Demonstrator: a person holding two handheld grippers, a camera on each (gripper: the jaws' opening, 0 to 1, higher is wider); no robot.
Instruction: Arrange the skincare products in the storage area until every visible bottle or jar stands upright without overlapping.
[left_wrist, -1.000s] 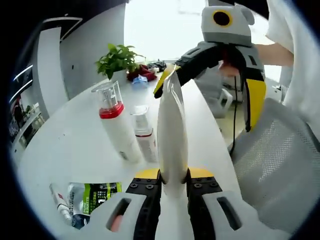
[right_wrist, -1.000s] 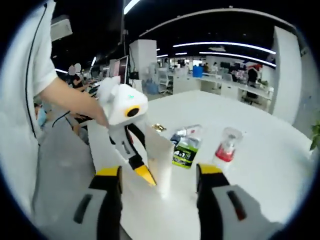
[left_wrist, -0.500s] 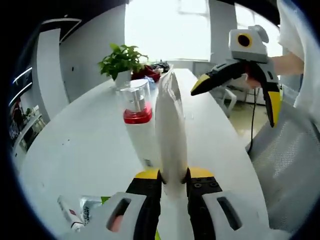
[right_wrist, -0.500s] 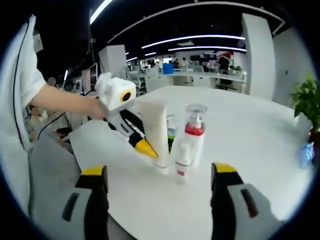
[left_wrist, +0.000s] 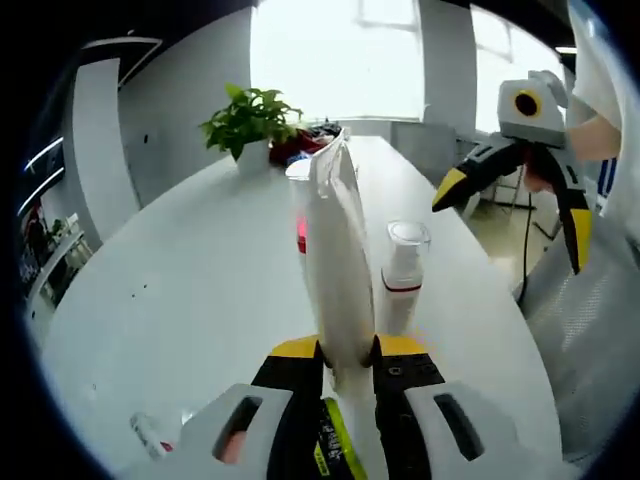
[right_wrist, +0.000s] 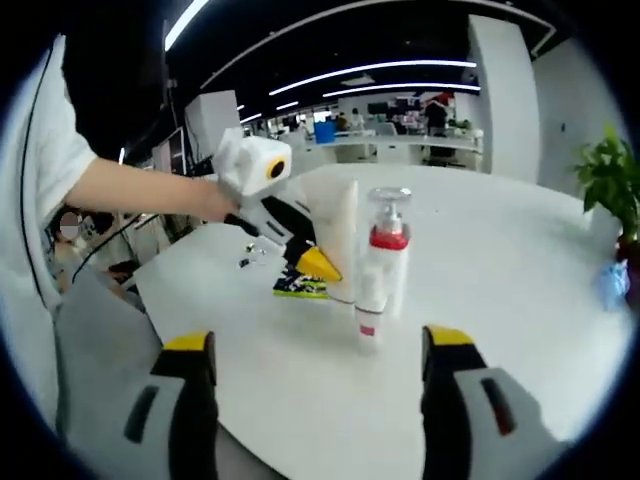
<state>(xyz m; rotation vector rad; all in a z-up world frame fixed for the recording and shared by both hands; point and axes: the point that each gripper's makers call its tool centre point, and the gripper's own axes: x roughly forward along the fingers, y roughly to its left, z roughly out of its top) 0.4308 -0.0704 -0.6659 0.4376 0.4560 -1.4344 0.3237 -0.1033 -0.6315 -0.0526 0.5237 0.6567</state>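
Left claw (left_wrist: 340, 362) clamps white tube (left_wrist: 338, 265); right claw (right_wrist: 315, 360) wide, empty; right view shows green packet (right_wrist: 300, 285).

Behind the tube (left_wrist: 338, 270) we saw the pump bottle (left_wrist: 301, 205) only as a sliver of clear cap and red collar. The tube's base was covered by the jaws clamped on it. Below the tube, a green pack (left_wrist: 330, 452) showed as a strip between the jaws, its print too small to read. Left of the tube, a small item (left_wrist: 150, 432) on the table (left_wrist: 180, 290) was too blurred to identify.
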